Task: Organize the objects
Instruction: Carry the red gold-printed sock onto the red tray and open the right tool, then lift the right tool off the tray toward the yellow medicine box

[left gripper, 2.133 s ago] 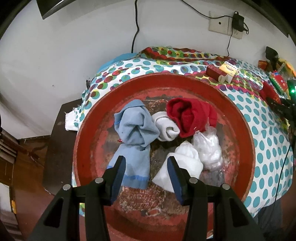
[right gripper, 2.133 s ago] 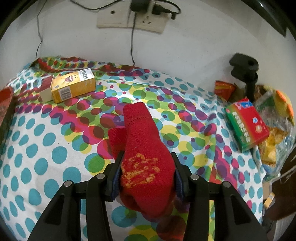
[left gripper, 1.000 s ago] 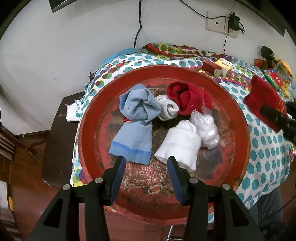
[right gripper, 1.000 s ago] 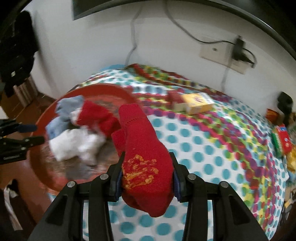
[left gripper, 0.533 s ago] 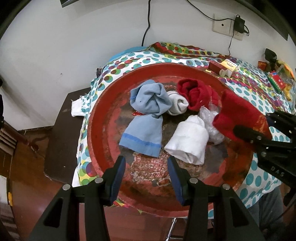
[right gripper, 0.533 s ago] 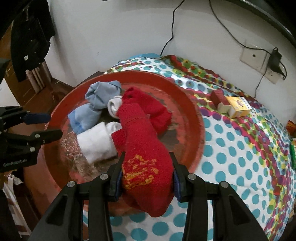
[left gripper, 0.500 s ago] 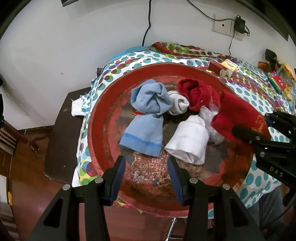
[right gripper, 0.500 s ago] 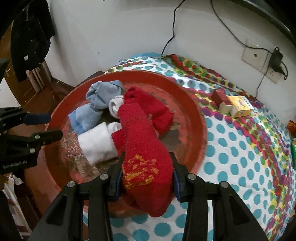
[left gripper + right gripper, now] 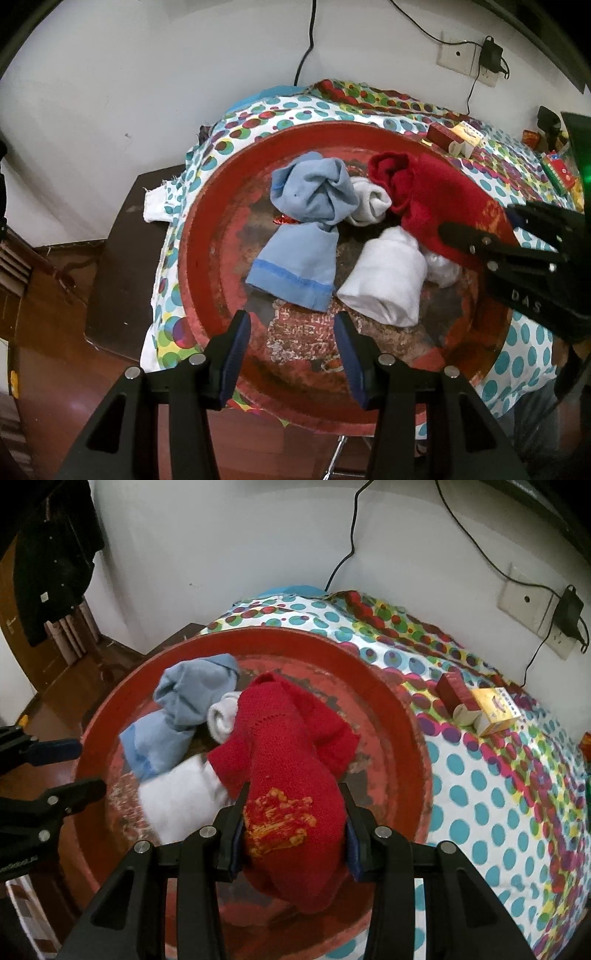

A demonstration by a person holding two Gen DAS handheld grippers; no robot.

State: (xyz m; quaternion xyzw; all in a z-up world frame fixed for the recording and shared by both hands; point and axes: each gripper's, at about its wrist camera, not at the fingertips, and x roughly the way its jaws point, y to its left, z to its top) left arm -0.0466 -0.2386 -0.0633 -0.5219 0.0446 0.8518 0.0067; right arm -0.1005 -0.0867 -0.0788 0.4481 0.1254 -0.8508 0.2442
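Observation:
My right gripper (image 9: 293, 834) is shut on a red knitted sock with a yellow mark (image 9: 284, 768) and holds it over the big round red tray (image 9: 402, 716). The sock also shows in the left wrist view (image 9: 443, 199), above the tray's right side. In the tray (image 9: 199, 236) lie a light blue sock (image 9: 306, 229), a rolled white sock (image 9: 371, 201), a folded white sock (image 9: 388, 277) and another red sock (image 9: 388, 171). My left gripper (image 9: 293, 347) is open and empty above the tray's near rim.
The tray sits on a dotted cloth (image 9: 498, 775) over a table by a white wall. Small red and yellow boxes (image 9: 476, 701) stand on the cloth beyond the tray. A dark side table (image 9: 122, 251) stands at the left. A wall socket with a charger (image 9: 546, 620) is at the back.
My right gripper has carried the red sock from over the dotted cloth to over the tray's middle. My left gripper has drawn back a little toward the near rim.

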